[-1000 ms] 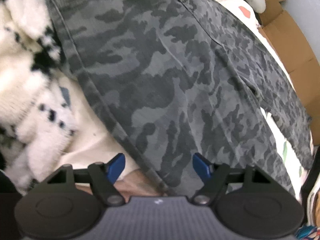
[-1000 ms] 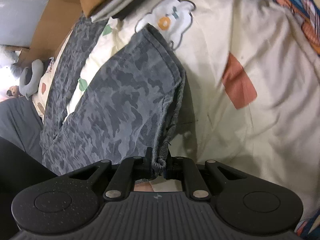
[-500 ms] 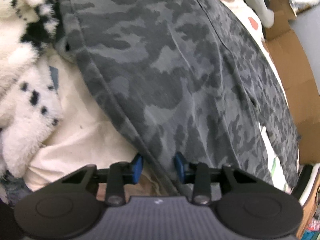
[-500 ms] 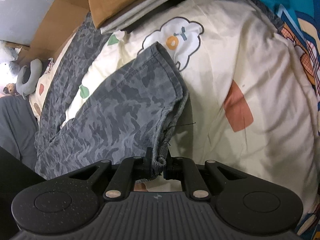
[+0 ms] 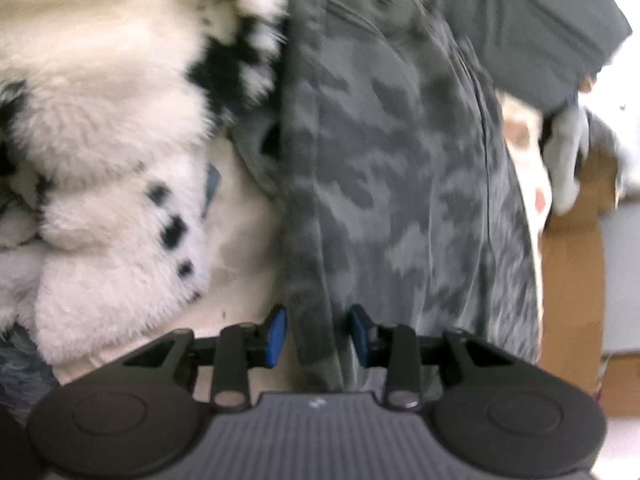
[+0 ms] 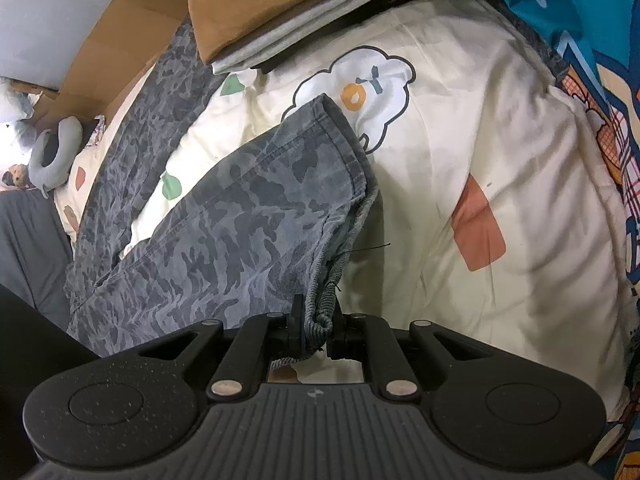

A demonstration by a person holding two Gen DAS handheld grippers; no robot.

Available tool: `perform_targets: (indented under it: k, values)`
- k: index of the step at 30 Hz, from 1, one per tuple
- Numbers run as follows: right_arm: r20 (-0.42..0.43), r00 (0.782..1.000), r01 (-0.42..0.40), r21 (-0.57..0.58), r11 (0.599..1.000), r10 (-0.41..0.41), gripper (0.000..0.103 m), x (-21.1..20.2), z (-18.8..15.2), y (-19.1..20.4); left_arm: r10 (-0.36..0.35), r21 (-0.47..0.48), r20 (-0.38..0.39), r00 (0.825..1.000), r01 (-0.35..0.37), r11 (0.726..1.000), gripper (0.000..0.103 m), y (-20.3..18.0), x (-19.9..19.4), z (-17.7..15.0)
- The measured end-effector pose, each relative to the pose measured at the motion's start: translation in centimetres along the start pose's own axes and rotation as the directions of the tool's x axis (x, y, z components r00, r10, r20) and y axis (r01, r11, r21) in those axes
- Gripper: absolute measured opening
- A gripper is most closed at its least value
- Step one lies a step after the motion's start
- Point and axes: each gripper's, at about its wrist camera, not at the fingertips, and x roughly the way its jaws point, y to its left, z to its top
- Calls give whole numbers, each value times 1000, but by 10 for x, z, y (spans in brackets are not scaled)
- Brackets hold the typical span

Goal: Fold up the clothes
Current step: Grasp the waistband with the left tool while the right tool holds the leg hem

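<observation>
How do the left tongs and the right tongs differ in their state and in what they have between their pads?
The left tongs are closing, with a gap on each side of the side seam of the camouflage trousers; the right tongs are shut tight on a leg hem of the trousers. The left tongs have blue pads; the right tongs' pads look black. Both point down at the same trousers on the patterned bedsheet.

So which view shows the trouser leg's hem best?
The right wrist view: the camouflage trousers' hem lies sharp and whole there, its corner pinched in the right gripper. The left wrist view shows only blurred upper fabric, no hem.
</observation>
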Motion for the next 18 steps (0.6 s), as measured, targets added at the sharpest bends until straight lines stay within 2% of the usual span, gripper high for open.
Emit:
perform_targets:
  k: [5, 15, 18]
  values:
    - [0, 1000, 6, 1, 1000, -6, 7, -3, -1, 2, -47, -128, 65, 997, 55, 990, 27, 13, 1, 4]
    - [6, 1000, 16, 0, 1000, -16, 7, -9, -1, 6, -88, -177, 133, 987, 111, 978, 25, 14, 7, 26]
    - [13, 1000, 21, 2, 1000, -21, 7, -9, 0, 7, -113, -195, 156, 981, 143, 970, 19, 14, 4, 35]
